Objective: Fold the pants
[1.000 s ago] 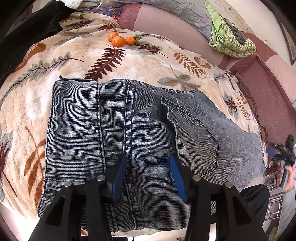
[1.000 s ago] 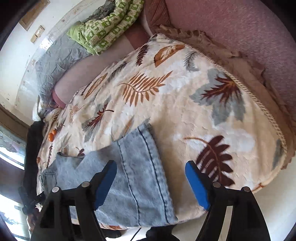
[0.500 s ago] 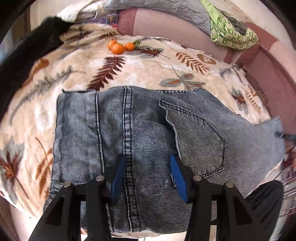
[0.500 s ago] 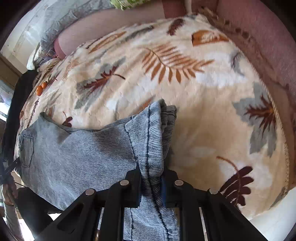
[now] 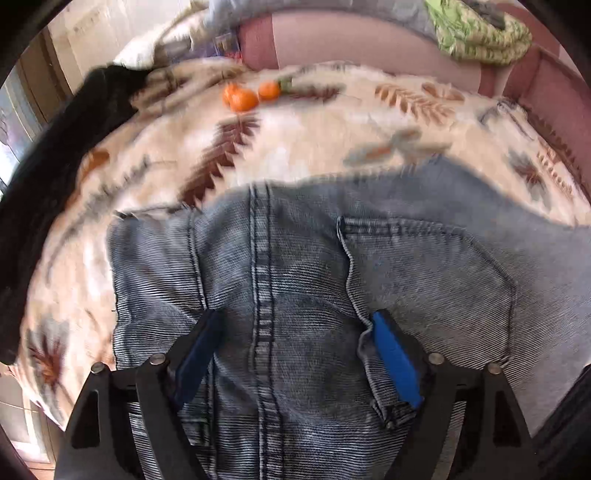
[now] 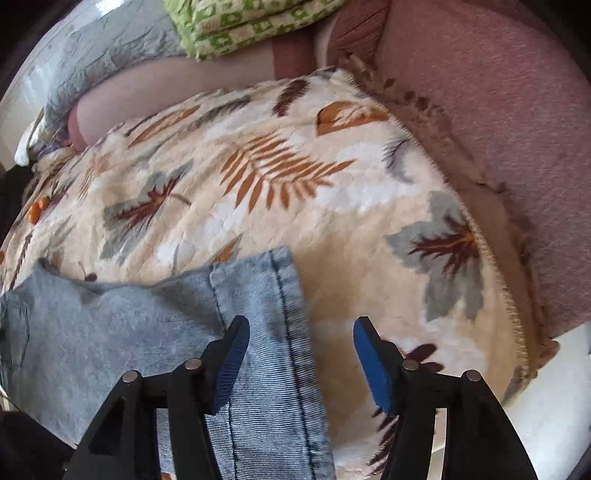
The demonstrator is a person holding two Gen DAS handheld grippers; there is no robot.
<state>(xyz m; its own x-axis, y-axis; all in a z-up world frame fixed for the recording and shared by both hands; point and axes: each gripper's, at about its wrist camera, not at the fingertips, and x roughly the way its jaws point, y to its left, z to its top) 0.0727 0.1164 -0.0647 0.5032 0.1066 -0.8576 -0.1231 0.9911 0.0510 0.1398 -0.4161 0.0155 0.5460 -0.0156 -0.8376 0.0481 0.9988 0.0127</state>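
Blue denim pants [image 5: 295,280] lie on a leaf-patterned blanket [image 5: 332,122]. In the left wrist view I see the seat with its centre seam and a back pocket [image 5: 424,266]. My left gripper [image 5: 295,332] is open just over the seat, its blue pads either side of the seam. In the right wrist view the pants' leg end and hem [image 6: 288,317] lie flat on the blanket [image 6: 295,166]. My right gripper [image 6: 301,332] is open over the hem, holding nothing.
Three oranges [image 5: 247,96] sit on the far blanket, also small in the right wrist view [image 6: 37,208]. A dark garment [image 5: 55,147] lies at the left. A green patterned cloth [image 6: 240,22] rests on the pink sofa back [image 6: 498,110].
My right gripper was shut on the hem half a second ago; it has opened and the hem lies flat. The left gripper has moved in closer over the seat.
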